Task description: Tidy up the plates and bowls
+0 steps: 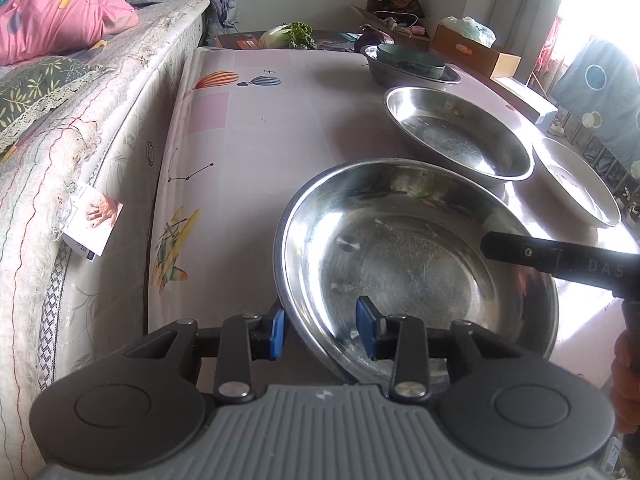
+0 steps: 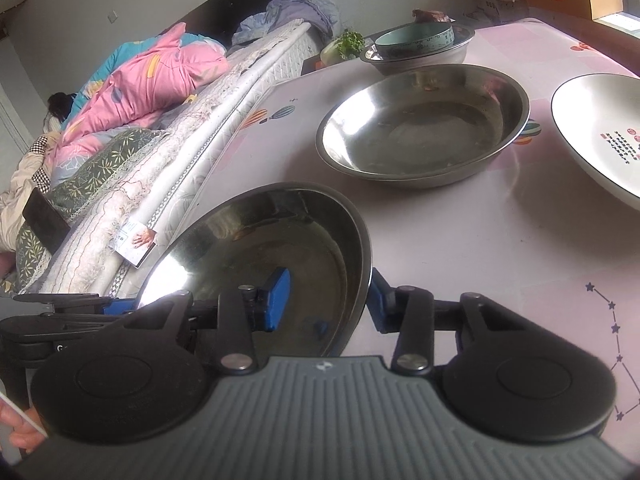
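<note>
One teal bowl (image 2: 414,40) inside steel basin (image 2: 460,54).

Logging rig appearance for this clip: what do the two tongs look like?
Both match. Left tongs and right tongs have black linkage arms with silver rivets, blue pads at the fingertips, round black caps and a ribbed grey body. Pale lettering marks the right tongs' black arm in the left view. No sleeves or cables show.

Both wrist views look steeply down, close over the near steel bowl (image 1: 416,264) (shared, opposite rims).
</note>
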`<act>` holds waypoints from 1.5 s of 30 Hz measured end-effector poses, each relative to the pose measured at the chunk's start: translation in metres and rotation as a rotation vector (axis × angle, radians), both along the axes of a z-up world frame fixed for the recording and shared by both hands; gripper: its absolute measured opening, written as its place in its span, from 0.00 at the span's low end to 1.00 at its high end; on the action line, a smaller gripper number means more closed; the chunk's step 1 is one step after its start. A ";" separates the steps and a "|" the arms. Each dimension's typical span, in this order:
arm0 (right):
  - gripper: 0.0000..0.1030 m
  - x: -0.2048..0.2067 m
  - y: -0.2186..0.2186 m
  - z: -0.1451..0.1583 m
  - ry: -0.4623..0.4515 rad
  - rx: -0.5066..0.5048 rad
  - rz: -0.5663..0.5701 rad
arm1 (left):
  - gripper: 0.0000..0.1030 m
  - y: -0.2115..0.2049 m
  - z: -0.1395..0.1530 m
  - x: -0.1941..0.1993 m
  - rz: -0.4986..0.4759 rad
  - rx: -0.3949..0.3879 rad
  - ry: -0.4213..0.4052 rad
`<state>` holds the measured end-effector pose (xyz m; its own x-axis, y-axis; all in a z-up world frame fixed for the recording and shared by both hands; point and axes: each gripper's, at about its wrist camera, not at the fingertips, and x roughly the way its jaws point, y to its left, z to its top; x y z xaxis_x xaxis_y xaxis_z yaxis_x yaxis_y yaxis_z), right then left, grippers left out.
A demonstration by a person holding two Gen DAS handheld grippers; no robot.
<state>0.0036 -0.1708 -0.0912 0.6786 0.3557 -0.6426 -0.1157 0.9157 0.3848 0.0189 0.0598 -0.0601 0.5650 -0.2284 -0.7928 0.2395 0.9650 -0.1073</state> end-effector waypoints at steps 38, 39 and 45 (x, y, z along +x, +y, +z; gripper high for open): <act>0.25 -0.011 0.003 -0.003 -0.031 -0.075 -0.055 | 0.41 -0.018 0.000 -0.001 -0.020 0.090 -0.052; 0.25 -0.011 0.003 -0.003 -0.032 -0.074 -0.055 | 0.41 -0.018 0.000 -0.001 -0.020 0.089 -0.054; 0.26 -0.010 0.004 0.000 -0.037 -0.077 -0.050 | 0.41 -0.018 0.001 -0.002 -0.020 0.088 -0.059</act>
